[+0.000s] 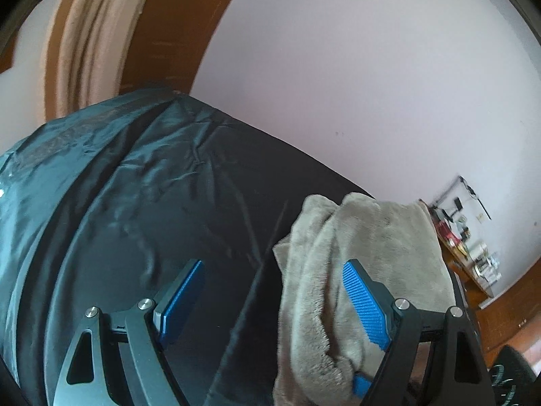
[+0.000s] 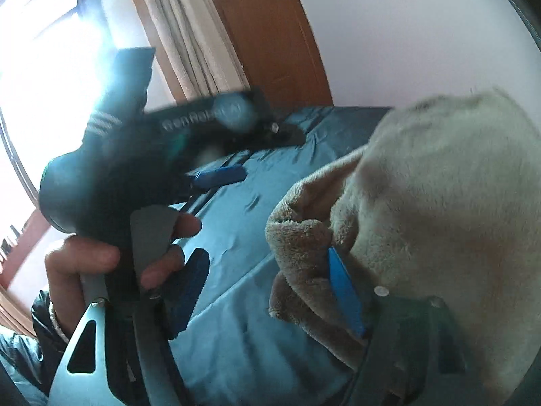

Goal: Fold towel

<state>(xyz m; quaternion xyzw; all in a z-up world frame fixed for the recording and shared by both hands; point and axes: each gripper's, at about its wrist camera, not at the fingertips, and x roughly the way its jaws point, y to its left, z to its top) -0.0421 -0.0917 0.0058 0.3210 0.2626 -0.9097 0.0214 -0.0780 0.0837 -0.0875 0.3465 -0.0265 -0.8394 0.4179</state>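
Blue-padded fingers of our two grippers frame a beige towel over a bed.

We see our left gripper point(image 1: 274, 299) spread wide above the dark teal bedcover point(image 1: 142, 182), its right pad against the bunched towel point(image 1: 365, 257) without pinching it. Our right gripper point(image 2: 270, 291) also stands open, the towel draped over its right finger. A hand point(image 2: 101, 264) grips the left tool's handle, with curtains point(image 2: 182, 30) and a wooden headboard point(image 2: 270, 27) behind.

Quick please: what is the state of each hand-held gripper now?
Left hand-held gripper: open, holding nothing; towel drapes its right finger.
Right hand-held gripper: open; towel lies over one finger.
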